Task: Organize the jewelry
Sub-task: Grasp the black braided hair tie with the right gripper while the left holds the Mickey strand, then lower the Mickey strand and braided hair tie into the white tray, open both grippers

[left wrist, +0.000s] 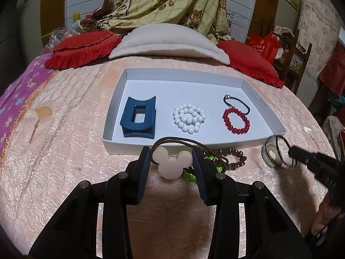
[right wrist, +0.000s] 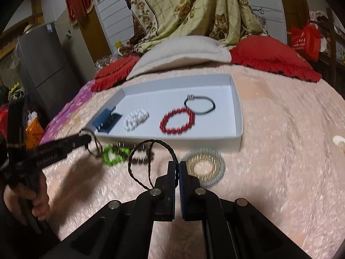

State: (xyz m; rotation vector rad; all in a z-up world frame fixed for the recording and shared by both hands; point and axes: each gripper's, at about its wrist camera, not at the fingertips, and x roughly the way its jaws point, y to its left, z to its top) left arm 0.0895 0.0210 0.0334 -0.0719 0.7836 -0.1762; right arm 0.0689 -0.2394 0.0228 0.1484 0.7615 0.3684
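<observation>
Between my left jaws I hold a pale mouse-head charm (left wrist: 172,165), its two round ears pinched by the blue pads (left wrist: 144,168) of my left gripper (left wrist: 171,161), jaws narrowed onto it. A brown cord (left wrist: 189,143) loops up from the charm and trails off to the right of my fingers. Just behind my right pad lie green beads (left wrist: 189,173) and a dark brown bead bracelet (left wrist: 234,158) on the bedspread.

My right gripper (right wrist: 178,168) has its jaws pressed together on a thin dark cord loop (right wrist: 138,161), which arcs up and to the left of my fingertips. Just to the right of those jaws lies a clear coiled hair tie (right wrist: 204,168) on the peach bedspread (right wrist: 280,151).

Straight ahead of both grippers sits a shallow white box (left wrist: 120,144). Inside it, from left to right as I face it, are a blue hair claw (left wrist: 139,119), a white bead bracelet (left wrist: 189,118) and a red bead bracelet (left wrist: 236,120), with a black hair tie (left wrist: 237,103) just behind the red one and touching it.

Beyond the box lie a beige pillow (left wrist: 168,41) and red ruffled cushions (left wrist: 82,48) on either side. Far off to my left, a small earring (left wrist: 34,131) rests on the cover near a purple floral blanket (left wrist: 19,90).
</observation>
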